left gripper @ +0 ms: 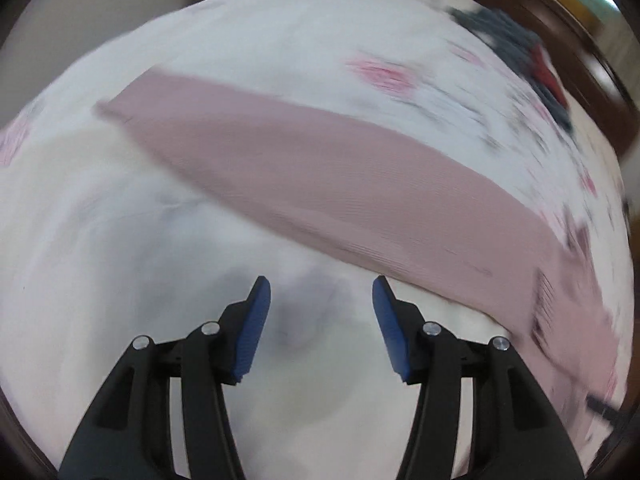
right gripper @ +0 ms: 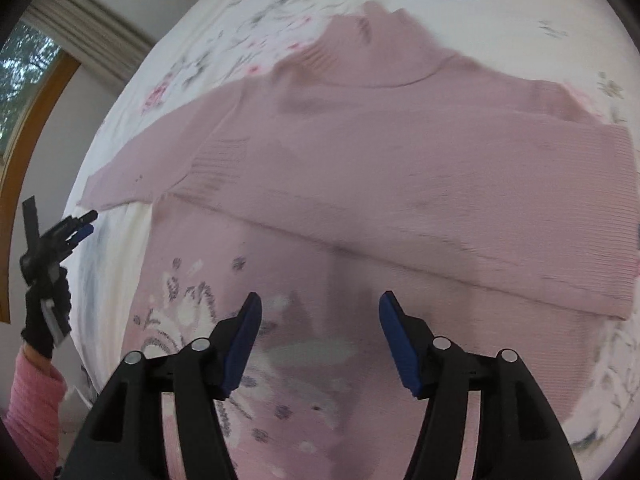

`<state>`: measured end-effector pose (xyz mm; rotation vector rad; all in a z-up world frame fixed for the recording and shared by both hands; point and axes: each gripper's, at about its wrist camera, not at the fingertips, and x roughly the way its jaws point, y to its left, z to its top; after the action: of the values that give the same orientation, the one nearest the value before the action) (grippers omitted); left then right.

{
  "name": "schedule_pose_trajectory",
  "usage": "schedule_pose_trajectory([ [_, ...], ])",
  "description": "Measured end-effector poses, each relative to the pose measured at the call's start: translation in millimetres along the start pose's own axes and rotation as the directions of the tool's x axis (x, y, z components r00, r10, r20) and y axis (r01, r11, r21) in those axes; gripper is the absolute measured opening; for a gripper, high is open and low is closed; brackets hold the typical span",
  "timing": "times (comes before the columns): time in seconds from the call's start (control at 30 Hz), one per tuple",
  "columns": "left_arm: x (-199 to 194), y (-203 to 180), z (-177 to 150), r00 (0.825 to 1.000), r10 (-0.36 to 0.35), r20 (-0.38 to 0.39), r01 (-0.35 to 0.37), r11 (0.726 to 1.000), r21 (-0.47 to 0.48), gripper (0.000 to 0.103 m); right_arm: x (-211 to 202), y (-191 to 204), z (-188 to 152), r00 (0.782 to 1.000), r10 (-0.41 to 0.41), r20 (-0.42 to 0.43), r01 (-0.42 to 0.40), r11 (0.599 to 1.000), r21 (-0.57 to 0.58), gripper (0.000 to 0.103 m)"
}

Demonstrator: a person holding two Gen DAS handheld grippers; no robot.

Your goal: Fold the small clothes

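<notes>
A pink knit turtleneck sweater (right gripper: 360,152) lies flat on a floral bedsheet (right gripper: 256,12). One sleeve is folded across its chest; the other sleeve (left gripper: 304,168) stretches out sideways over the sheet. A white and grey pattern shows on the sweater's front. My right gripper (right gripper: 320,304) hovers open above the patterned front, holding nothing. My left gripper (left gripper: 320,288) is open over bare sheet, just short of the outstretched sleeve. In the right wrist view, the left gripper (right gripper: 82,226) appears at the left edge, held by a black-gloved hand (right gripper: 44,312) with a pink sleeve.
A dark blue and red pile of clothes (left gripper: 532,60) lies at the far right of the bed, by a brown wooden headboard (left gripper: 560,36). A window with a wooden frame (right gripper: 24,128) and a curtain stands left of the bed.
</notes>
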<state>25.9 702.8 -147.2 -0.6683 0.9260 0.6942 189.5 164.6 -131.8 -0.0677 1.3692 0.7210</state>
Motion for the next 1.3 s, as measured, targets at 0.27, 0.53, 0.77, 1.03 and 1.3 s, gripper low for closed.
schedule_pose_trajectory([
  [0.27, 22, 61, 36, 0.986, -0.146, 0.083, 0.161, 0.96, -0.228, 0.053, 26, 4, -3, 0.998, -0.044, -0.037, 0.045, 0.999, 0.005, 0.062],
  [0.53, 37, 85, 59, 0.969, -0.187, 0.164, 0.235, 0.907, -0.35, 0.039, 37, -3, -5, 0.998, -0.038, -0.04, 0.039, 0.999, 0.033, 0.062],
  [0.77, 33, 83, 66, 0.974, -0.149, 0.171, 0.198, 0.927, -0.319, 0.012, 39, 1, -6, 0.998, -0.058, -0.038, 0.058, 0.998, 0.005, 0.062],
  [1.03, -15, 21, 59, 0.95, -0.146, 0.275, 0.186, 0.974, -0.126, 0.007, 16, -4, -13, 0.999, -0.036, -0.007, 0.037, 0.999, 0.033, 0.062],
  [1.3, -53, -118, 6, 0.904, -0.356, 0.234, 0.321, 0.93, 0.177, 0.007, -14, -29, -24, 0.999, -0.018, 0.044, 0.014, 0.996, 0.094, 0.062],
])
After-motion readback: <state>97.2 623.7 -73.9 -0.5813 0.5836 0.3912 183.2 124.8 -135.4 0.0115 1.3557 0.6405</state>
